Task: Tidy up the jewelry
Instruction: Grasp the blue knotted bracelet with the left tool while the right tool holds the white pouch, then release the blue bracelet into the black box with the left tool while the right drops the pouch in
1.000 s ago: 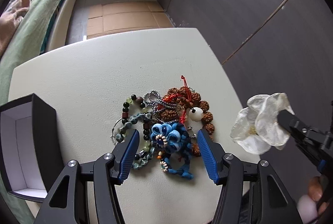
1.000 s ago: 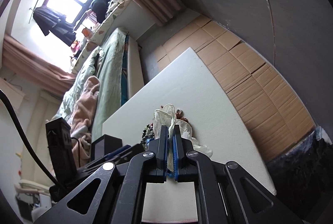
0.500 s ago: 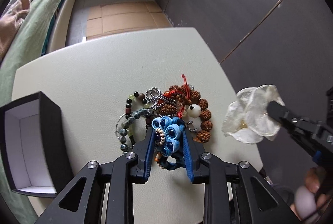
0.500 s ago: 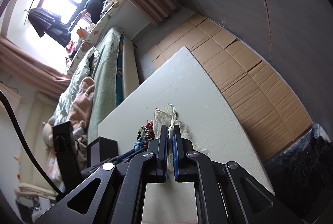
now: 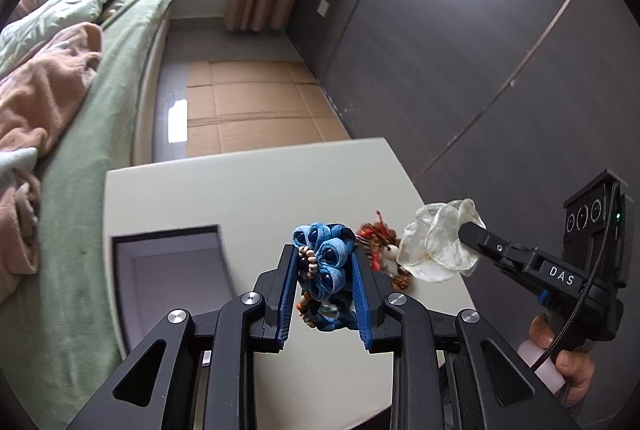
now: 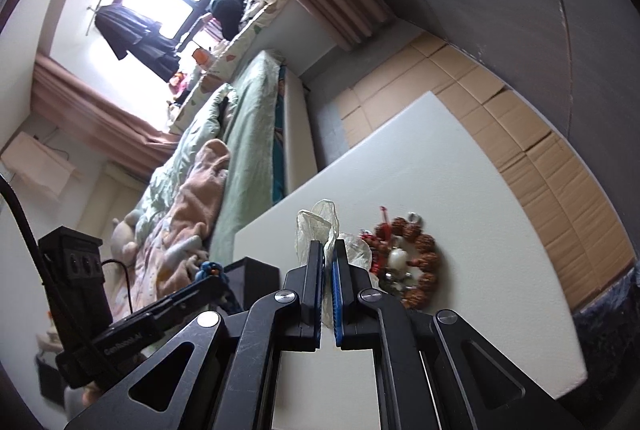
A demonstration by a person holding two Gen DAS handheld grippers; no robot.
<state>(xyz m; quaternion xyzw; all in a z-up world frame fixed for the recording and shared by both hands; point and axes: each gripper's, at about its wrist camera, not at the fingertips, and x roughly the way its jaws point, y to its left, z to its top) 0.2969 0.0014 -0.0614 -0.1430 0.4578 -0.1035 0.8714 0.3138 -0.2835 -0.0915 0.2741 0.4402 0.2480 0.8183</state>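
My left gripper (image 5: 324,262) is shut on a blue fabric flower ornament (image 5: 326,258) with a beaded cord and holds it lifted above the white table (image 5: 260,190). An open black jewelry box (image 5: 168,286) with a pale lining sits on the table to its left. My right gripper (image 6: 329,250) is shut on a white translucent flower ornament (image 6: 316,226), which also shows in the left wrist view (image 5: 438,240), held above the table. A brown bead bracelet (image 6: 420,262) with red cord lies on the table under it.
A bed (image 5: 72,110) with green sheets and a pink blanket runs along the table's left side. Cardboard sheets (image 5: 248,102) cover the floor beyond the table. A dark wall (image 5: 460,50) stands on the right.
My left gripper closed on the blue flower ornament and lifted it off the pile, tilting upward. The right gripper kept holding the white flower and moved nearer to the table.
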